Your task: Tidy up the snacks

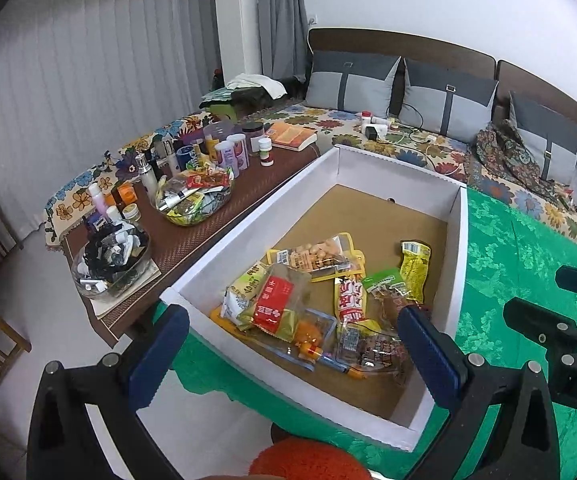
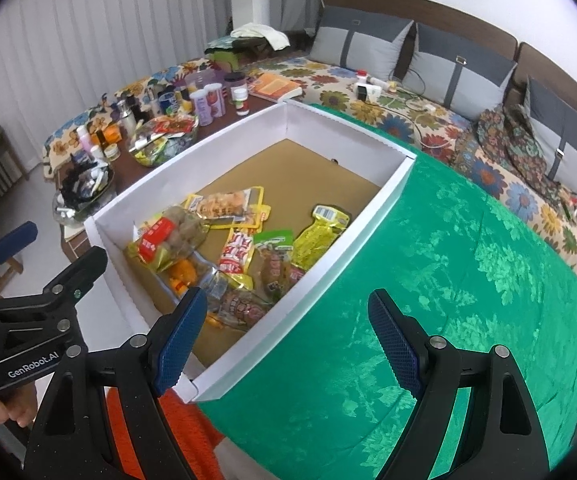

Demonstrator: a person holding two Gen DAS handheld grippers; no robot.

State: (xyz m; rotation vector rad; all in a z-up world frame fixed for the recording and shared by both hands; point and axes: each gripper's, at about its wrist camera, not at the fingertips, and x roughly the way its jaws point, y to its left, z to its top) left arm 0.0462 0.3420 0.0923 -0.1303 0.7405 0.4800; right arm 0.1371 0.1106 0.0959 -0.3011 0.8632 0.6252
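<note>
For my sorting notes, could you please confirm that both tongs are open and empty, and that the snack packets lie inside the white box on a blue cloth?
Only the colour is wrong: the cloth under the white box is green, as the right wrist view shows. The left tongs and right tongs are open and empty, and the snack packets lie inside the box.

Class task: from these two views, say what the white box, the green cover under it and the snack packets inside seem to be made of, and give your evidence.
White box: probably corrugated cardboard, matte white walls, a fluted cut edge and a brown floor.
Green cover: likely woven fabric with a satin sheen; a leaf pattern catches light.
Snack packets: glossy plastic film, some clear and some printed, crinkled with highlights.
</note>
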